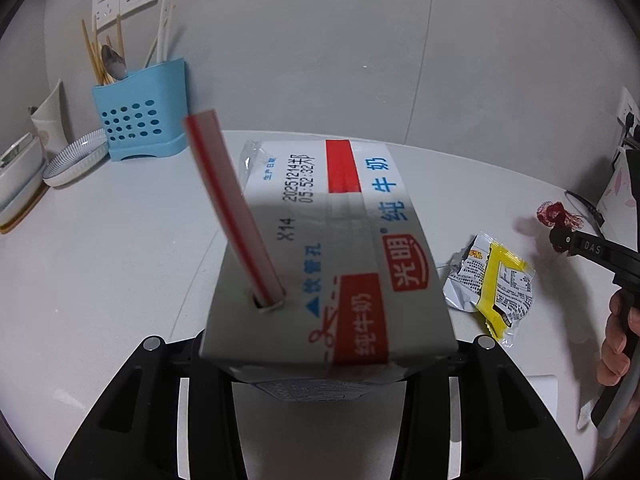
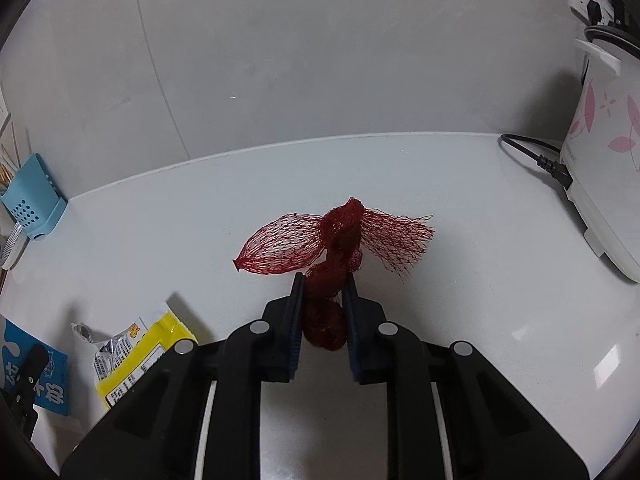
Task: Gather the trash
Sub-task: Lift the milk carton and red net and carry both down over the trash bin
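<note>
2 pieces of trash are in my grip and 1 is left lying. My left gripper (image 1: 320,360) has its fingers clamped on the sides of a milk carton (image 1: 320,248), held low on the body so the straw (image 1: 236,212) poking from the top stays clear. My right gripper (image 2: 322,320) has its fingers closed tight on the bunched middle of a red mesh bag (image 2: 336,248), pinched at the thickest wad since the loose netting would slip; its ends fan out above the white tabletop (image 2: 160,240). A crumpled yellow wrapper (image 1: 494,284) lies on the tabletop between both hands. I judge it has to wait until a hand is free. No bin shows in either view.
</note>
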